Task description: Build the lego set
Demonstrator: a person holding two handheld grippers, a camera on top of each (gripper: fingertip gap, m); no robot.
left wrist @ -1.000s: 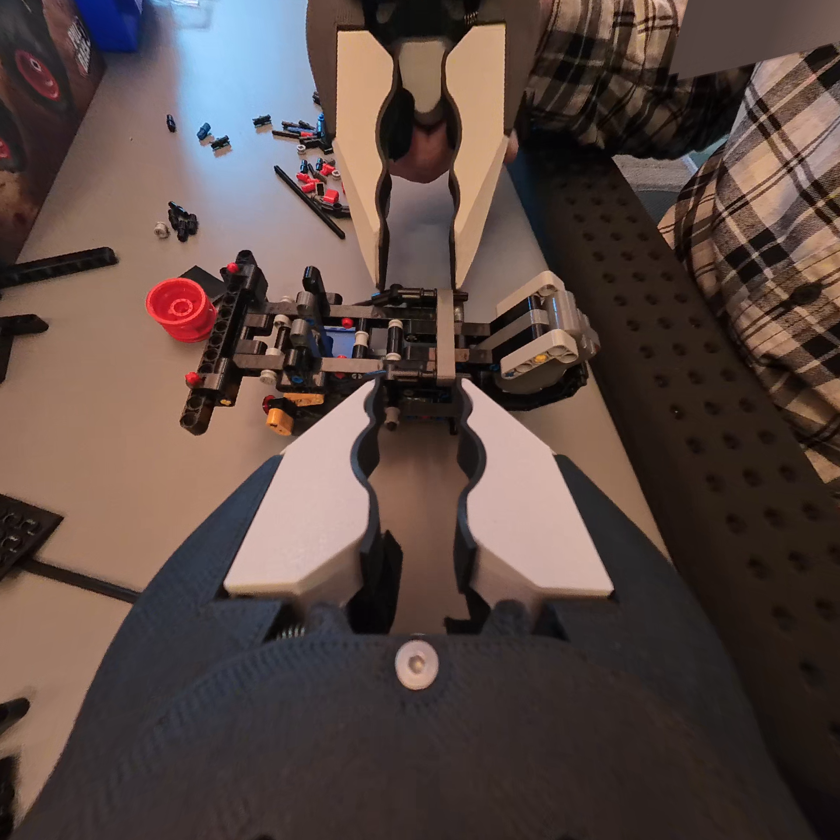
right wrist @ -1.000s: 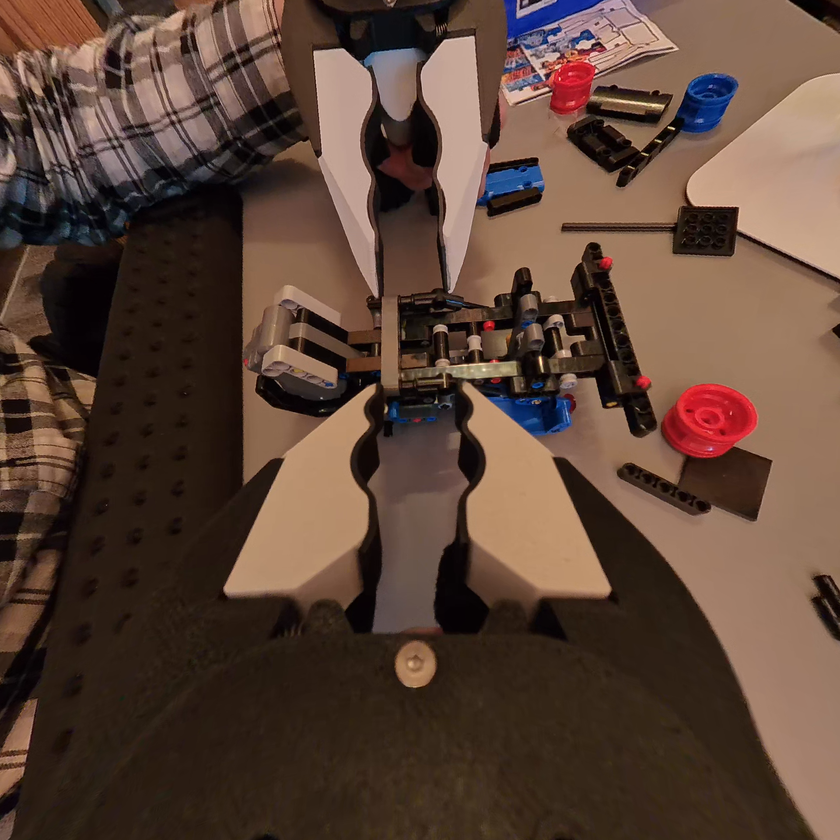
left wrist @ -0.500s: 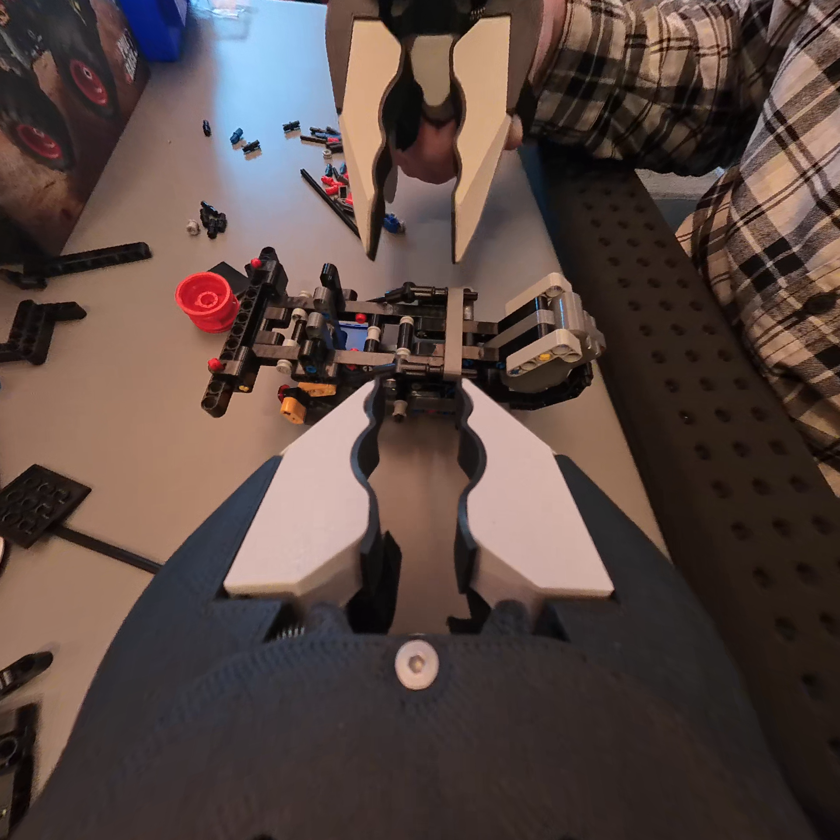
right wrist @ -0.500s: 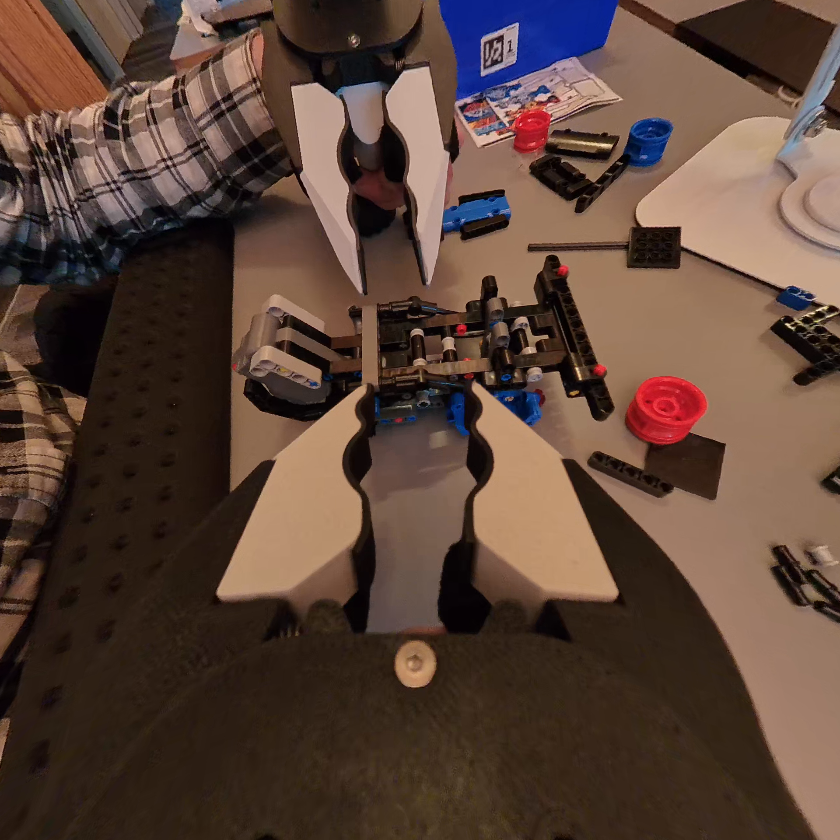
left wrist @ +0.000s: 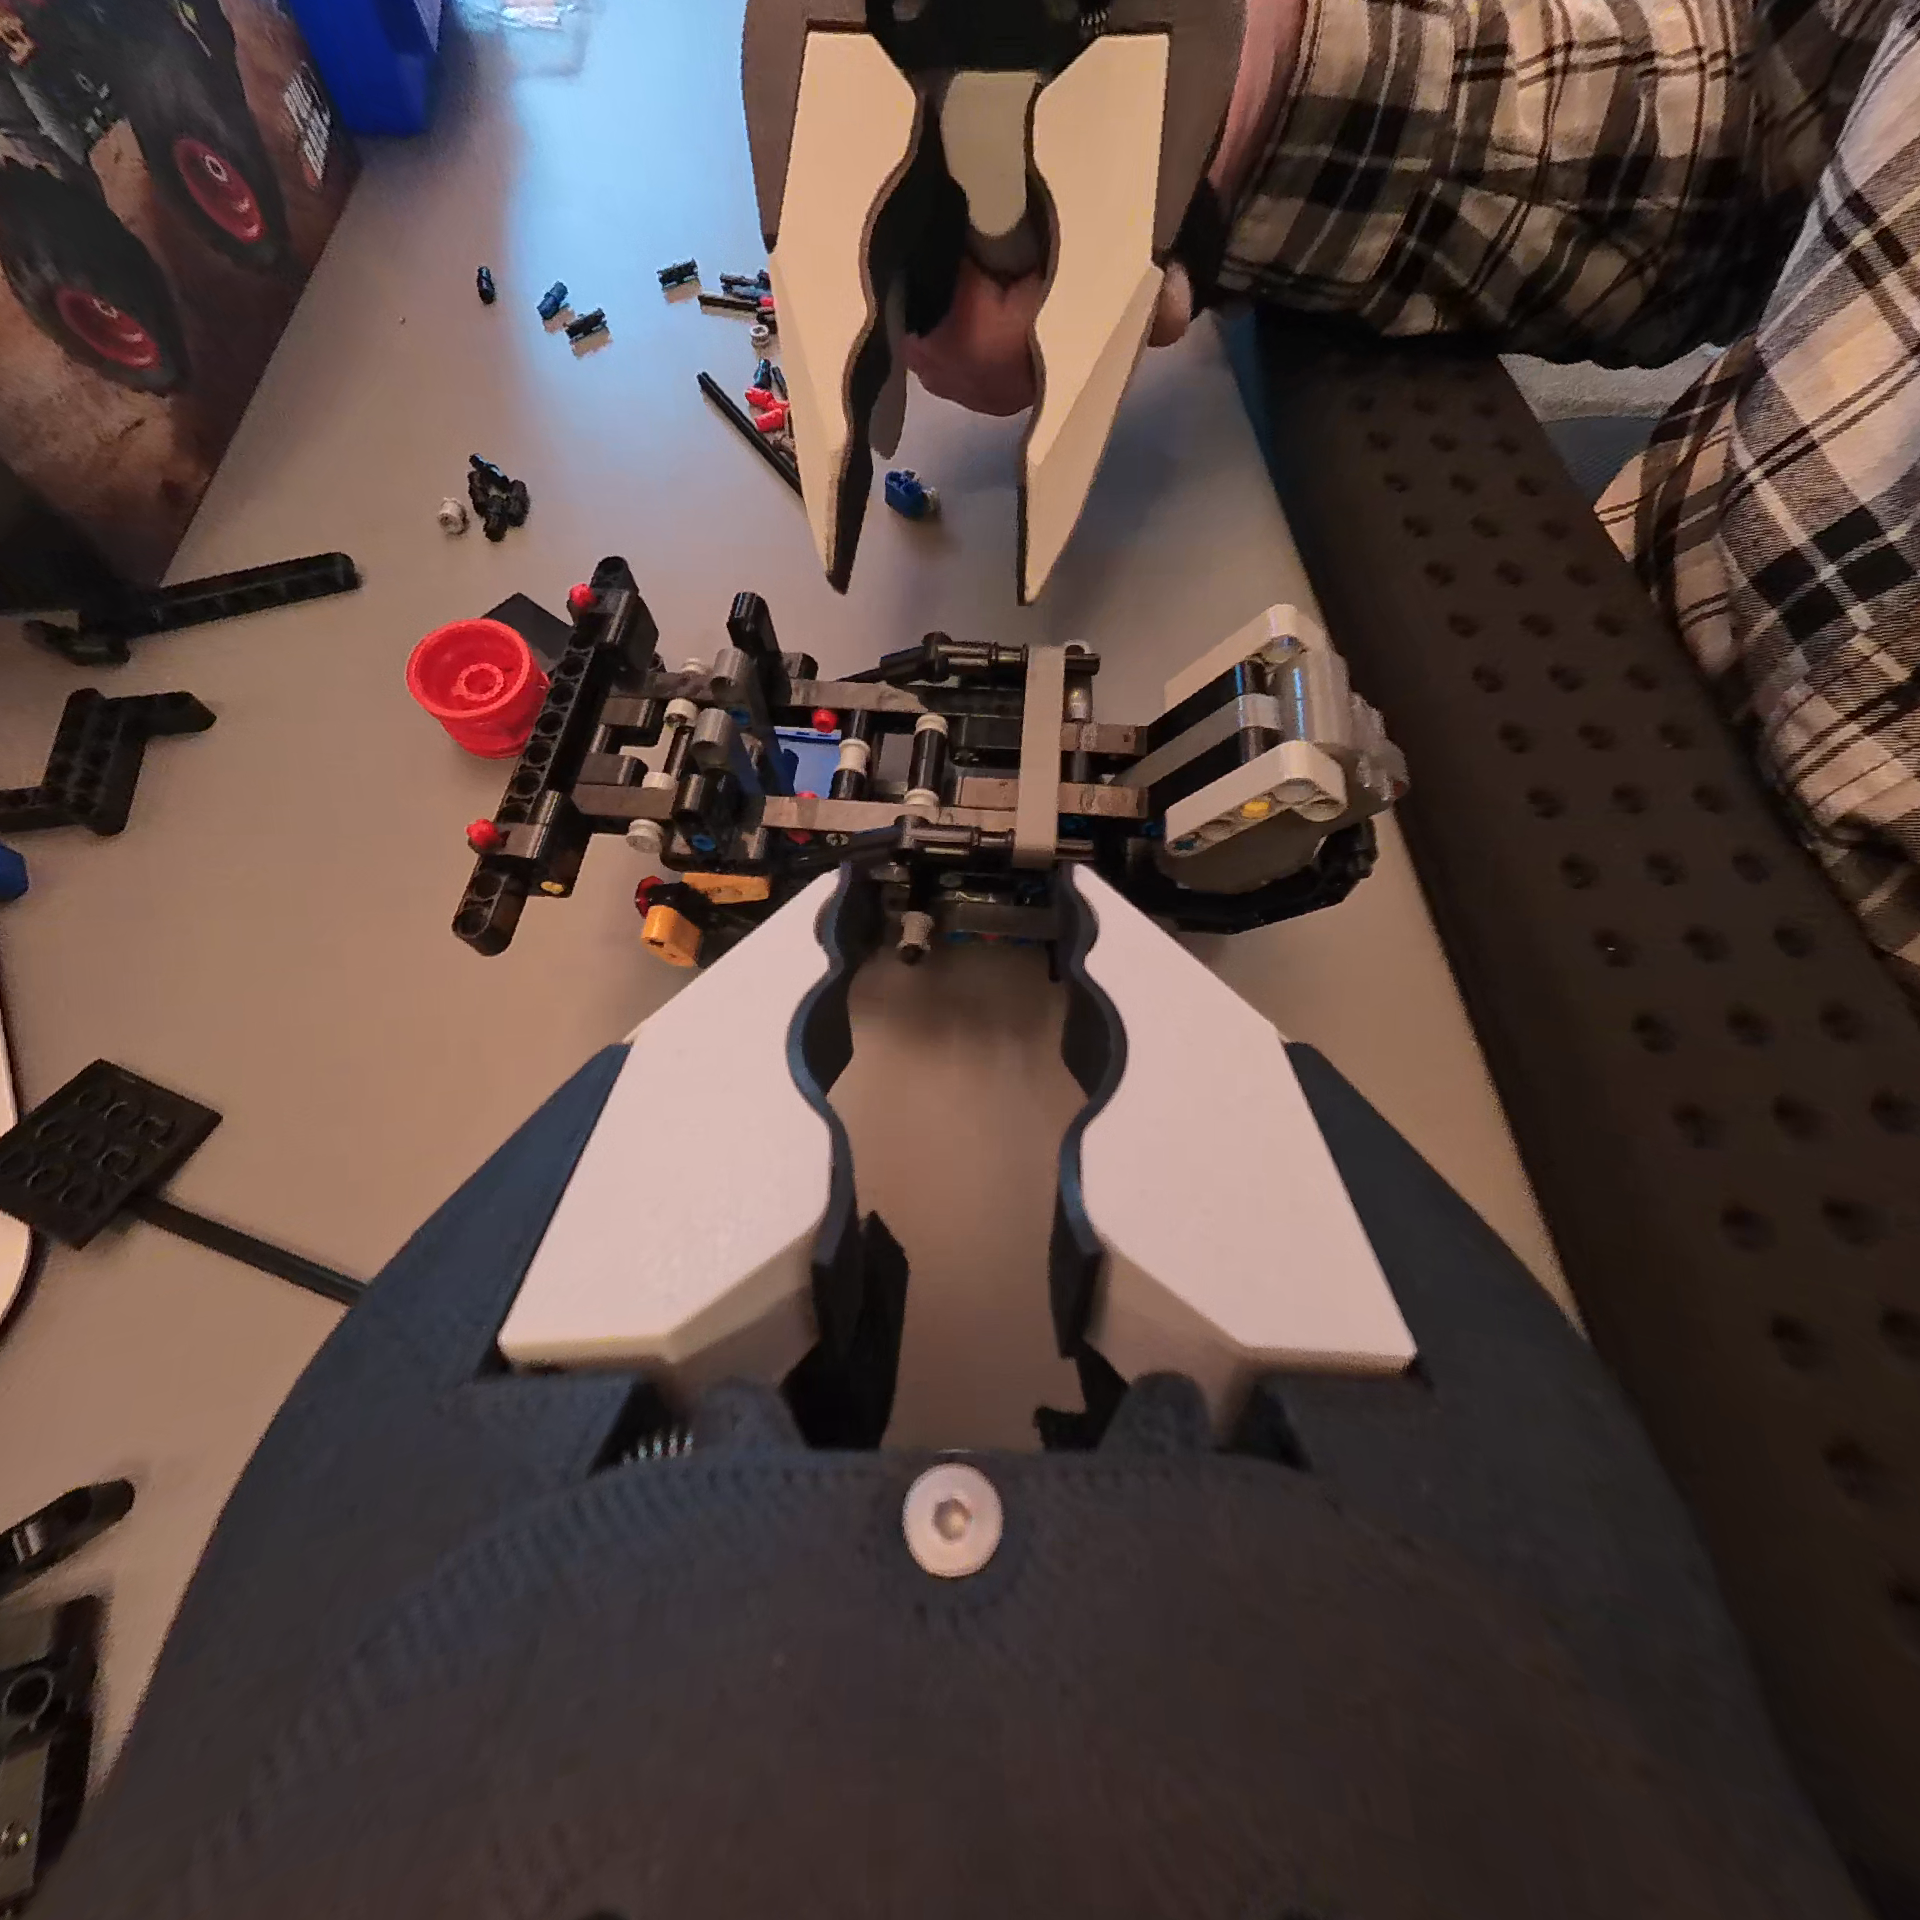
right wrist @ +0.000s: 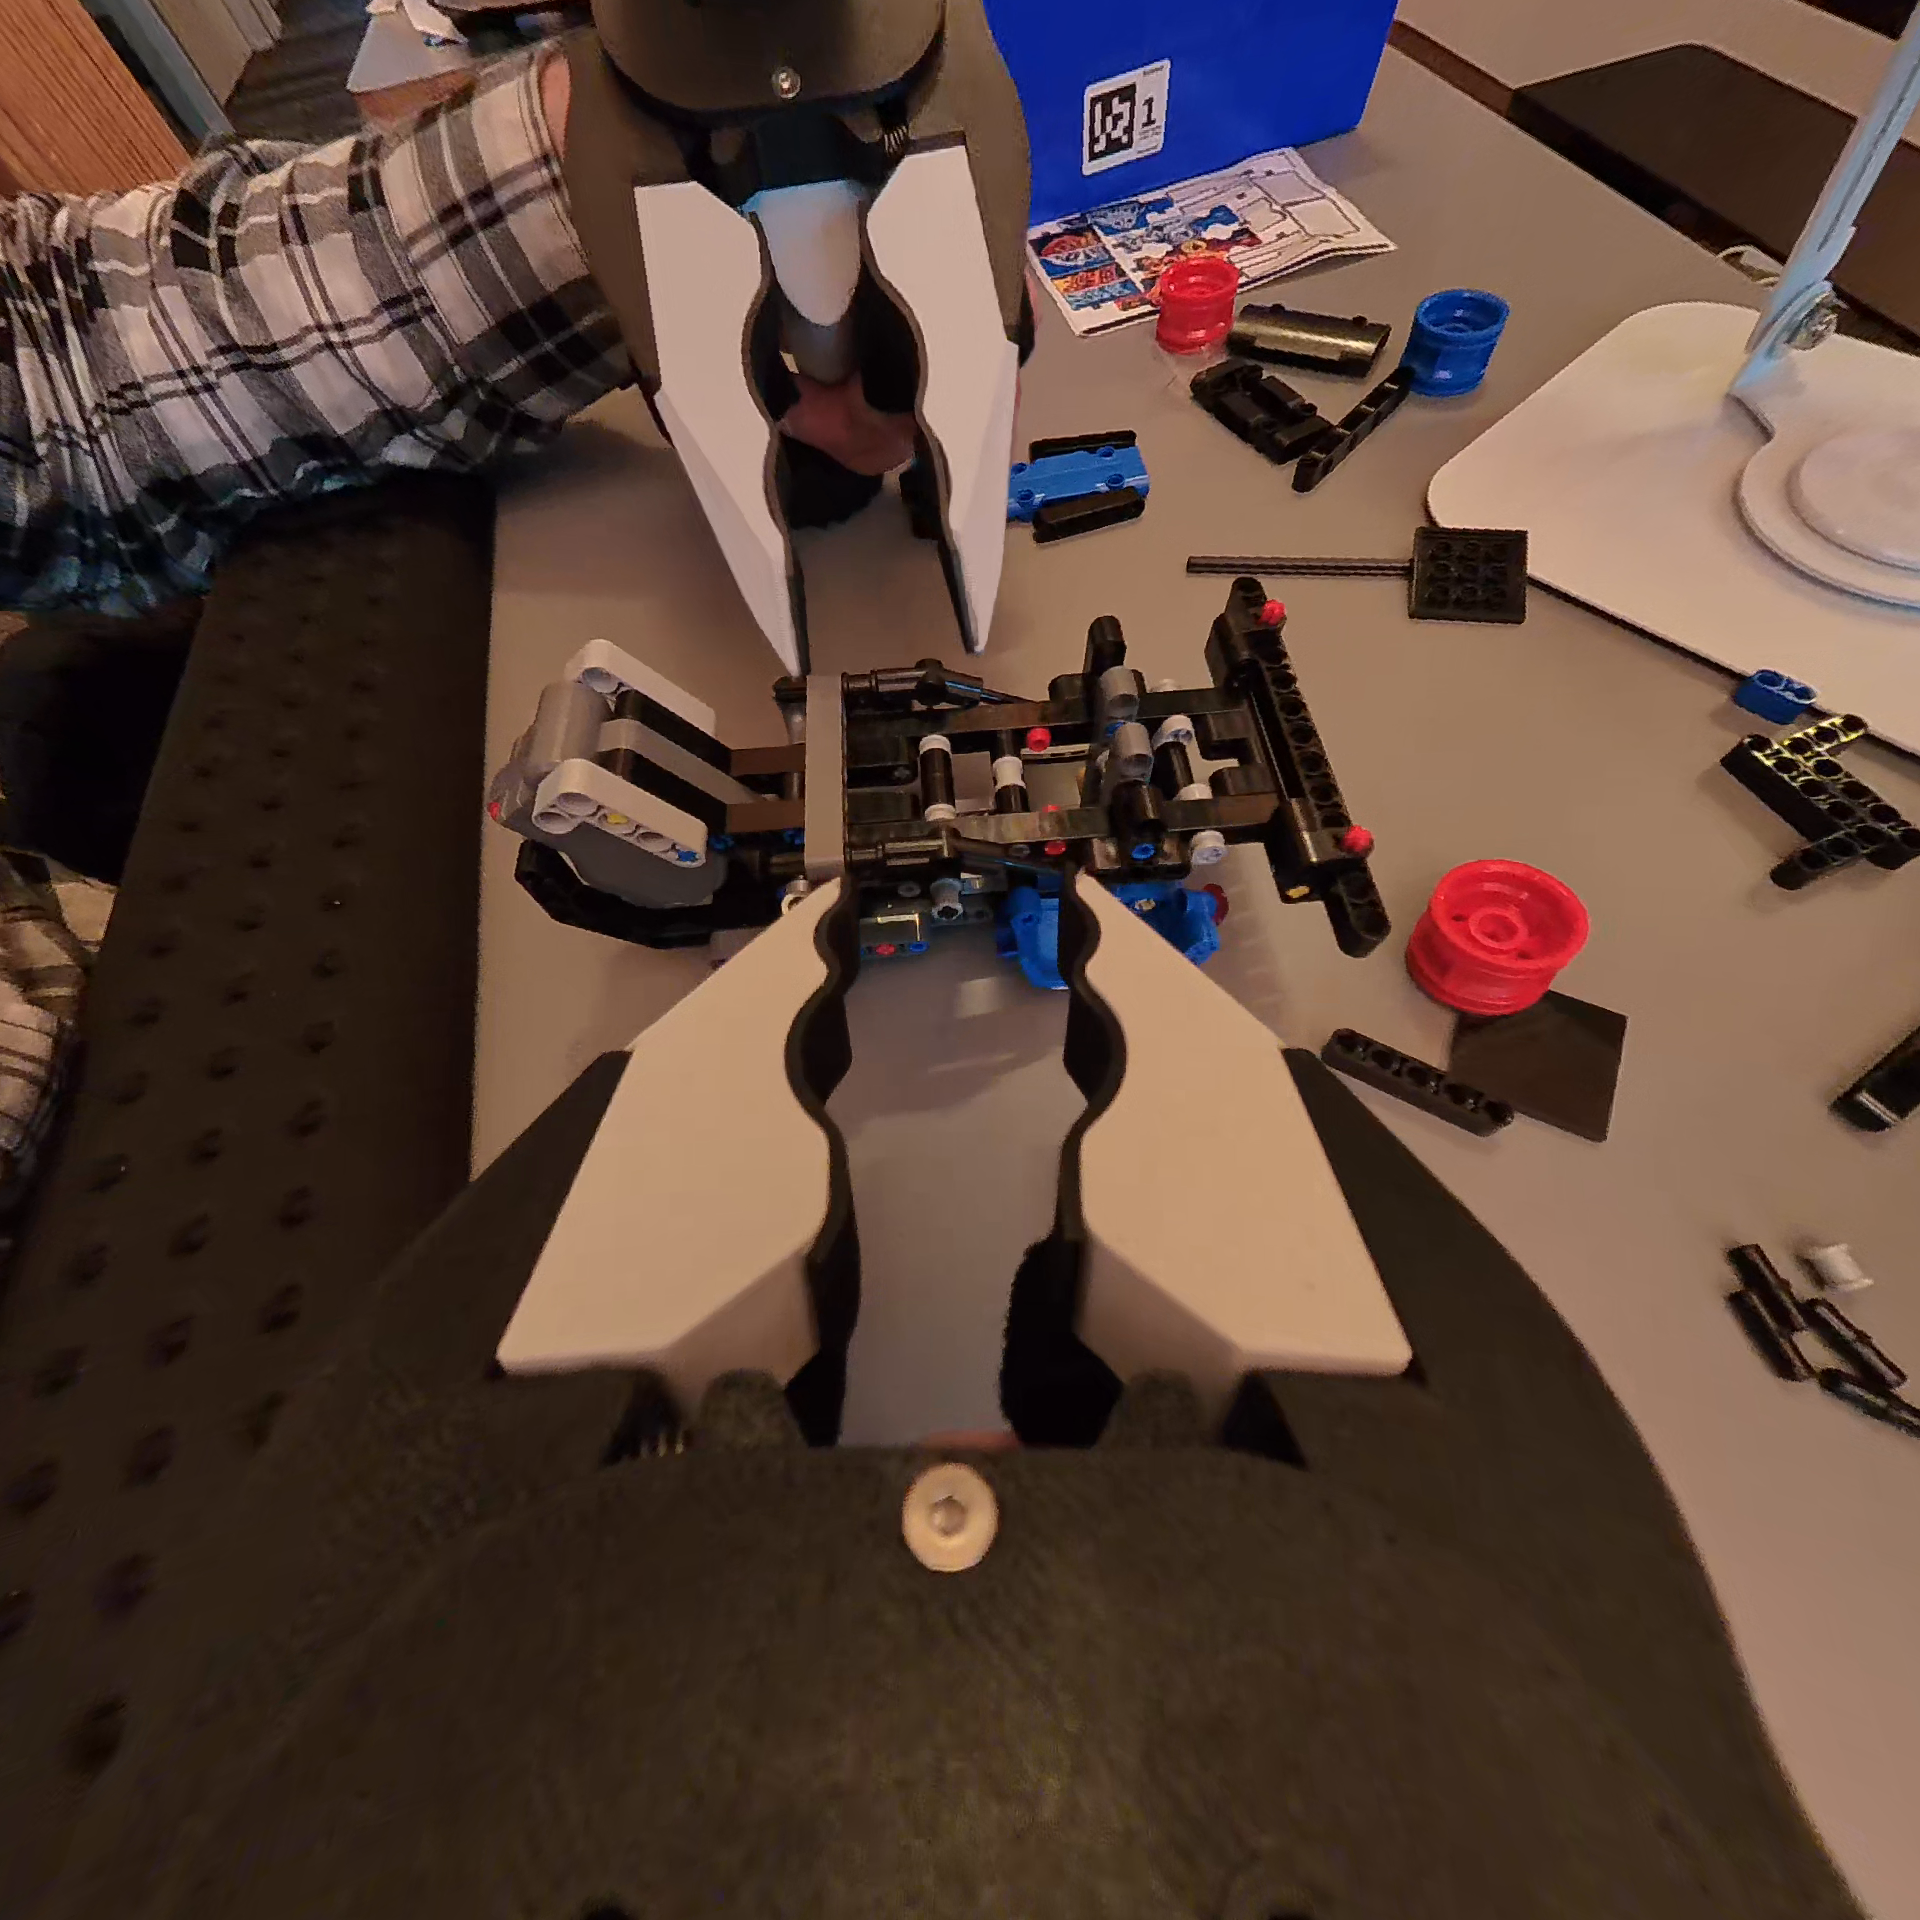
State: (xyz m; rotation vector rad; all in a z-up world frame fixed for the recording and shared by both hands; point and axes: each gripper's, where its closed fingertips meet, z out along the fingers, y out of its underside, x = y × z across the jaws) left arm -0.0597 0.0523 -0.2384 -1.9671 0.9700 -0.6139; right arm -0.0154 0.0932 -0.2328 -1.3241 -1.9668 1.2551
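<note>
The part-built Lego chassis [left wrist: 935, 769], black beams with a grey front block and red pins, lies on the grey table [left wrist: 623, 416]. It also shows in the right wrist view [right wrist: 1039, 790]. My left gripper [left wrist: 956, 894] is open, its tips at the chassis's near edge, with nothing clamped. My right gripper [right wrist: 956, 894] is open on the opposite side. In the left wrist view the right gripper [left wrist: 932, 587] hangs just clear of the chassis's far edge. In the right wrist view the left gripper [right wrist: 883, 655] has one tip close to the grey cross beam.
A red wheel [right wrist: 1496, 935] and a black tile [right wrist: 1538, 1070] lie beside the chassis end. Loose pins [left wrist: 748, 312], black beams [right wrist: 1829, 800], a blue wheel [right wrist: 1455, 338], a booklet [right wrist: 1205, 239], a blue bin [right wrist: 1195, 94] and a white lamp base [right wrist: 1662, 468] surround it. A black perforated pad [left wrist: 1662, 935] borders the table. Left tips to right tips: about 7 cm. Between my right fingertips and the red wheel [right wrist: 1496, 935] there is roughly 10 cm. The left camera catches it too, in the left wrist view [left wrist: 499, 645].
Both grippers have drawn back and up from the chassis, and their jaws stand slightly wider. The chassis stays on the table.
</note>
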